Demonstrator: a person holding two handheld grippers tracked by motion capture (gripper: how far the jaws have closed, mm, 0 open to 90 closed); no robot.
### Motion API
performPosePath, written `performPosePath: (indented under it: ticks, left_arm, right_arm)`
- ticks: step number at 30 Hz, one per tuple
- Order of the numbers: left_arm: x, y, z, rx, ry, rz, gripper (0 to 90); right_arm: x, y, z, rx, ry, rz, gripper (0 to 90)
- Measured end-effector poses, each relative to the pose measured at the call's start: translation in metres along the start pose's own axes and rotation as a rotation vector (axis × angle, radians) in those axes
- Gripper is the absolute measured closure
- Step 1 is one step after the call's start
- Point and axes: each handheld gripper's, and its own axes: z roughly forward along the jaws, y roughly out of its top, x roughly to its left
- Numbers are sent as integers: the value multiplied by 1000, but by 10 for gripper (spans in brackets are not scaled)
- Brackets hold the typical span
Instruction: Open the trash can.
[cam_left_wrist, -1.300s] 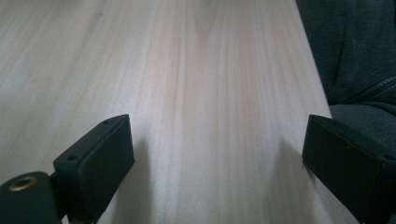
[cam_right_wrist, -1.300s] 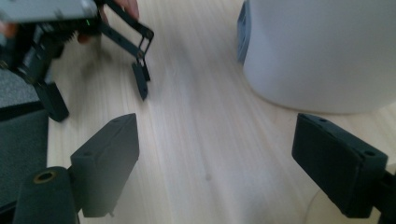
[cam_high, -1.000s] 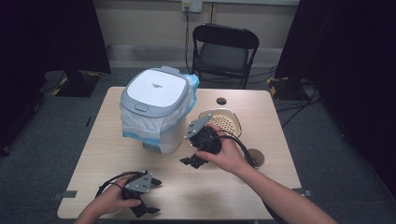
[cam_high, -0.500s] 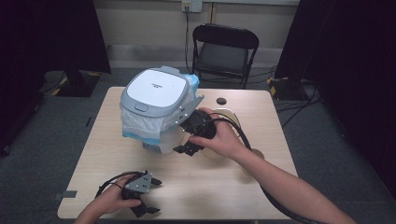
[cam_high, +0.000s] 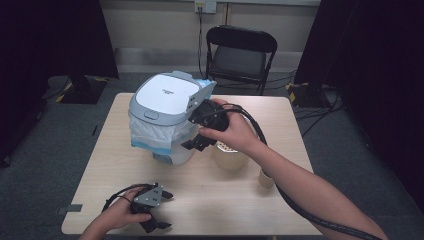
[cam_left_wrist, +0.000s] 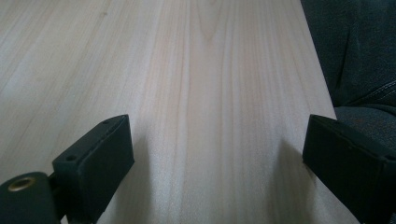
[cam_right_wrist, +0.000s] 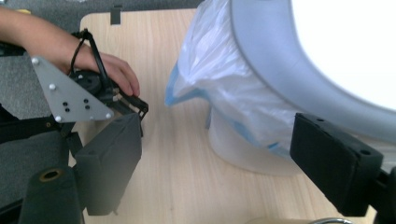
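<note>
1. Since the earlier frame, the right gripper (cam_high: 199, 131) moved up against the white lidded bin (cam_high: 165, 117), jaws spread, empty.
2. The bin, lined with a translucent blue-edged plastic bag (cam_right_wrist: 233, 93), stood on the light wooden table (cam_high: 225, 200).
3. The left gripper (cam_high: 162, 210) rested near the table's front edge, jaws spread.

Bin (cam_right_wrist: 327, 56) cut off by top and right edges in right hand-held gripper view. Tape roll (cam_high: 231, 156) partly hidden behind right hand (cam_high: 235, 132). Lid print (cam_high: 167, 91) too small to read.
</note>
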Motion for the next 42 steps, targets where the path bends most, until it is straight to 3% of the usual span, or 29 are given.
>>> performPosePath:
  ticks: [17, 31, 42]
  left_arm:
    - [0, 0, 0, -1, 0, 0, 80]
    - [0, 0, 0, -1, 0, 0, 80]
    - [0, 0, 0, -1, -7, -1, 76]
  right_arm:
    - [-8, 30, -3, -8, 13, -21, 164]
    - [-17, 54, 26, -10, 31, -32, 165]
    - [-7, 77, 54, -31, 72, -62, 159]
